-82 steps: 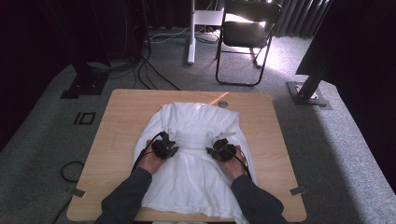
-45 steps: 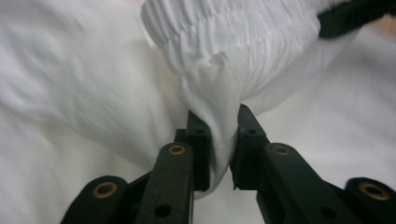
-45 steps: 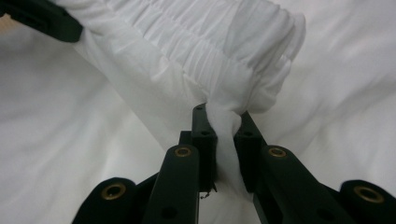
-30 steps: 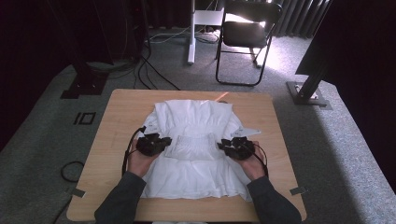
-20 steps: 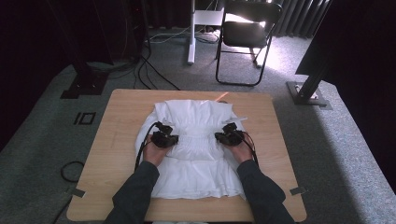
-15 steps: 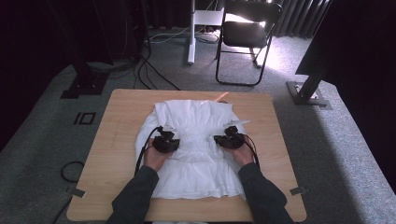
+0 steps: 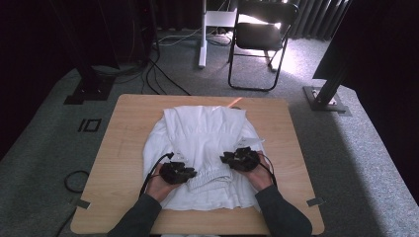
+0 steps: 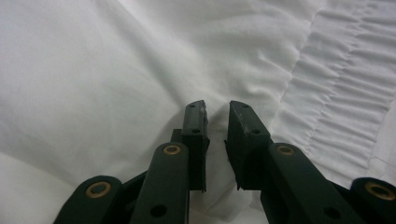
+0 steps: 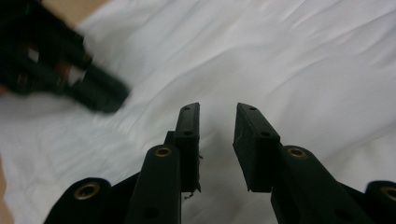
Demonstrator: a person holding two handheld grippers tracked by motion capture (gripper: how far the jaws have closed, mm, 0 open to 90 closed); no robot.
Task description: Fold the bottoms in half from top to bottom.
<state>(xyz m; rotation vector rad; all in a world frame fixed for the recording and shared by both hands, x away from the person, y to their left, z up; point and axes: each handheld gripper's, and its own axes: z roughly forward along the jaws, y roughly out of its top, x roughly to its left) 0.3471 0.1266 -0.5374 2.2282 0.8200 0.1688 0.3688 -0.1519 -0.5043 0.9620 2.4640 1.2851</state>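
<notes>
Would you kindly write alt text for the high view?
A person's two hands rest black grippers, left gripper and right gripper, on a white garment spread over a wooden table. A black chair stands beyond.

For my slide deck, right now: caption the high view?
Two handheld black grippers over a white pleated garment on a wooden table.

The garment point(image 7: 205, 143) was white matt cloth, softly creased, with a gathered ribbed band right of the left gripper point(image 8: 217, 109) fingers. Both grippers looked matt black plastic with brass-coloured rivets. The table point(image 7: 123, 148) was pale smooth wood.
</notes>
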